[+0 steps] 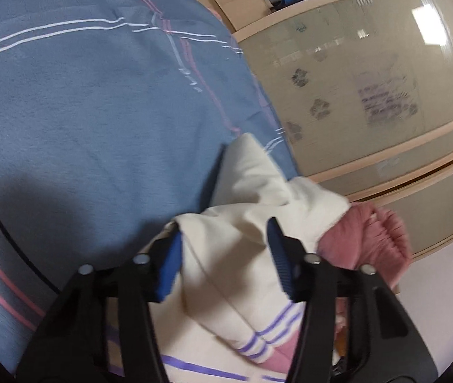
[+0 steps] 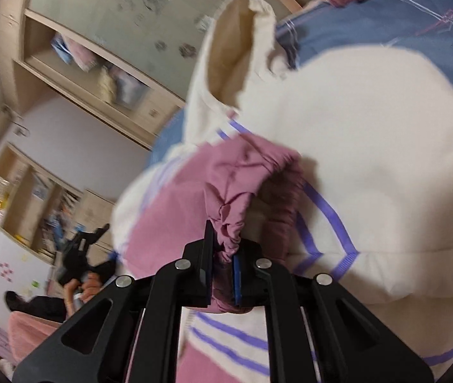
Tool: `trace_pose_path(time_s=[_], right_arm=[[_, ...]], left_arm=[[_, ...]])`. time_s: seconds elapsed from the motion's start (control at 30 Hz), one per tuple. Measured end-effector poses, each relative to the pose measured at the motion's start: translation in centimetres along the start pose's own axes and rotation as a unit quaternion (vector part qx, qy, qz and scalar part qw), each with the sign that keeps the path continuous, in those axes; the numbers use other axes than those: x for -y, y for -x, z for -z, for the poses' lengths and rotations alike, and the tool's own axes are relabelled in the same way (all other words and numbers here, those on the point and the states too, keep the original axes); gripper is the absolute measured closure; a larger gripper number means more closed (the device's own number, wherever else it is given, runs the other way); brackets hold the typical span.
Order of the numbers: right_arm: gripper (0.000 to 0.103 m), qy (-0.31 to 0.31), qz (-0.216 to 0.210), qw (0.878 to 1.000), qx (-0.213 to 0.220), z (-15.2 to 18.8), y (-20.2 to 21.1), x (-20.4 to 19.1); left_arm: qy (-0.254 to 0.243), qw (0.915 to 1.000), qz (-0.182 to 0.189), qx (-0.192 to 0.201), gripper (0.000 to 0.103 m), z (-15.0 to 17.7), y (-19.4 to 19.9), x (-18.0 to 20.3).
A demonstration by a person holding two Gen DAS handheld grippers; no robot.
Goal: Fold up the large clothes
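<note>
A: Nearest first. Right tongs (image 2: 223, 265) pressed together on the gathered pink cuff (image 2: 232, 233) of the sweatshirt (image 2: 370, 146), elastic bunched between the pads. Likely pinched there so the sleeve can be carried across the body for a fold.

B: And the left tongs (image 1: 224, 255)?

A: Partly spread, a ridge of cream cloth standing between the blue pads (image 1: 170, 265). Left pad looks to touch the fabric; the right pad I cannot call as pressing. Not a settled grip, as I read it; probably closing on a fold line.

B: Where does the garment lie?

A: On the bed, over a blue sheet (image 1: 82, 111) with white and pink lines. Cream body, pink sleeves, purple stripes (image 2: 331, 214). In the left view it is heaped at the bed's edge, pink cuff hanging toward the floor side. In the right view the hood (image 2: 236, 54) stands open beyond the sleeve, facing up.

B: Further off?

A: Wardrobe with frosted sliding doors (image 1: 370, 79) just beyond the bed; open shelves of bedding (image 2: 114, 83) beside it. A person low in the far corner, blurred. Folding looks early: hood and sleeves are still loose.
</note>
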State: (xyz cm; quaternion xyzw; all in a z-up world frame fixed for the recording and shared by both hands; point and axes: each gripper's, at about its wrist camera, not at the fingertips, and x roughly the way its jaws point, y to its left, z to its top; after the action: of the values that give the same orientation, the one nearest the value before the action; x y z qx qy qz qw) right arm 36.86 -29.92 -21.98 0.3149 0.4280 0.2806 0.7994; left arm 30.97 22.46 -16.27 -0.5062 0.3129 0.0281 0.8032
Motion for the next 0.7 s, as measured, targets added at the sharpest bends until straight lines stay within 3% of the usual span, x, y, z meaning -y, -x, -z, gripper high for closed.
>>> trace_pose_path(time_s=[0.1,0.17,0.2,0.23,0.33,0.4,0.5,0.53,0.63,0.67,0.7], right_arm=[[0.088,-0.014,0.017,0.999,-0.027,0.3,-1.2,0.8],[0.08,-0.012,0.032,0.999,-0.031,0.3,-0.6,0.6],[0.068,-0.006,0.049,0.998,-0.025,0.2,0.1,0.2],[0.056,0.001,0.07,0.997,-0.012,0.1,0.9,-0.2],[0.053,0.028,0.17,0.983,0.068,-0.1,4.2,-2.3],[0.053,0.062,0.163,0.98,0.095,-0.6,5.5,-4.9],[0.049,0.14,0.125,0.981,0.037,-1.3,3.0,-11.3],[0.038,0.17,0.107,0.98,0.01,-1.3,1.0,-14.1],[0.034,0.224,0.086,0.969,-0.06,-1.1,-6.1,-21.5],[0.035,0.228,0.073,0.968,-0.079,-1.1,-8.6,-23.4],[0.057,0.233,0.054,0.966,-0.098,-1.1,-10.5,-25.0]], left_arm=[[0.025,0.9996,-0.007,-0.009,0.058,0.2,-0.4,-1.6],[0.006,0.9998,-0.014,-0.012,0.058,0.3,-0.2,-0.9],[-0.02,0.9995,-0.024,-0.009,0.057,0.5,0.0,0.0],[-0.039,0.9986,-0.034,-0.006,0.051,0.7,0.0,0.7],[-0.064,0.9965,-0.054,0.005,0.031,1.6,0.4,1.7],[-0.062,0.9967,-0.052,0.011,0.029,2.0,0.7,1.6],[-0.061,0.9969,-0.05,-0.001,0.029,2.7,0.9,0.5],[-0.063,0.9967,-0.051,-0.003,0.029,2.7,0.9,0.4],[-0.074,0.9961,-0.048,-0.005,0.029,2.5,1.0,0.2],[-0.076,0.9962,-0.042,-0.008,0.03,2.4,1.0,0.1],[-0.077,0.9963,-0.038,-0.011,0.03,2.6,1.0,-0.1]])
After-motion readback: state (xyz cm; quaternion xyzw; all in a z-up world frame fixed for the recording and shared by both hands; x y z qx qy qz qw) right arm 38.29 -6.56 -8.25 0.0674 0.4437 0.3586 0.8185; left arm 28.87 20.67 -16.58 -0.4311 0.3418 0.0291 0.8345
